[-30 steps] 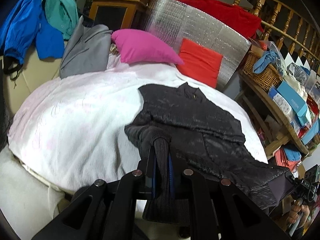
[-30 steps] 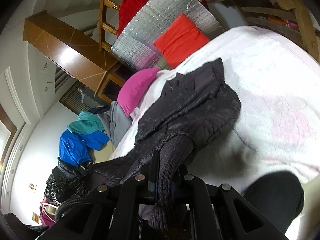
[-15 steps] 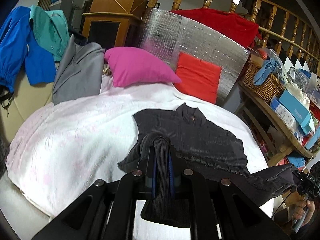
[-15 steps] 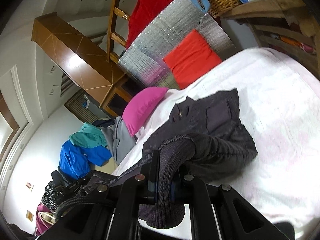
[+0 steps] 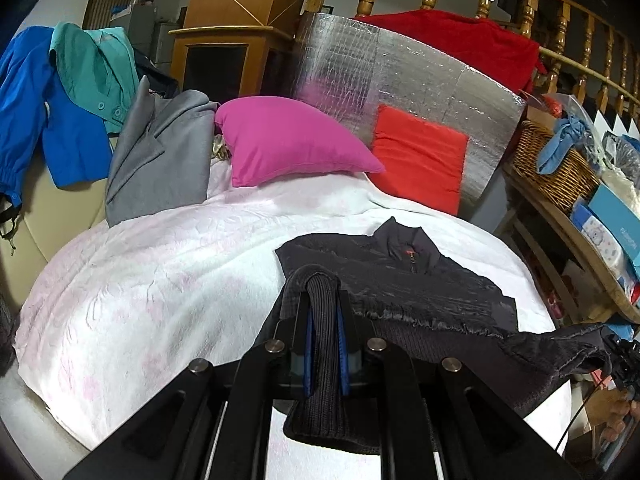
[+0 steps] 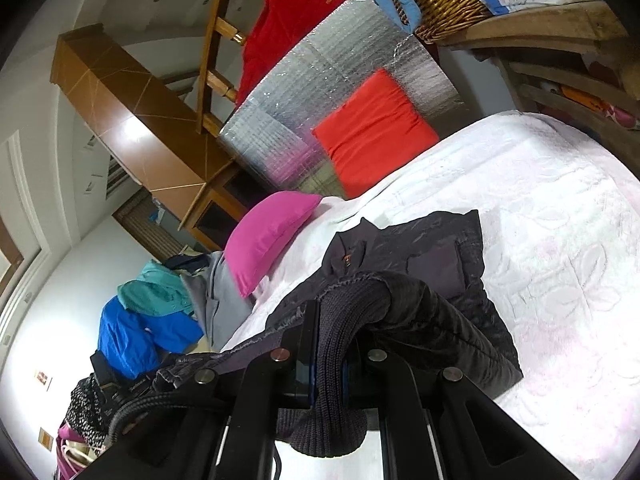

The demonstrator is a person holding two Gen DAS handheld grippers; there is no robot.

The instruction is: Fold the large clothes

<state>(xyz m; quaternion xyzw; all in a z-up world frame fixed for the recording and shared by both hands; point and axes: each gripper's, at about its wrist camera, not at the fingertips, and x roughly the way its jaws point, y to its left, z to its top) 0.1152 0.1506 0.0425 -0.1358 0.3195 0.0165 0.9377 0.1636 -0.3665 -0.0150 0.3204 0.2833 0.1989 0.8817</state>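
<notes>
Jacket (image 5: pixel 404 280) hem pinched by left gripper (image 5: pixel 324 312) and right gripper (image 6: pixel 332 332); best carried level toward collar (image 5: pixel 412 244), corners even.

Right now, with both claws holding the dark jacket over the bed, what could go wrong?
1. Each claw, left claw and right claw, pinches only the ribbed hem of the dark jacket, so it might slip out.
2. The hem sags between them, so the fold may land crooked.
3. The jacket could drag and wrinkle the white blanket.
</notes>
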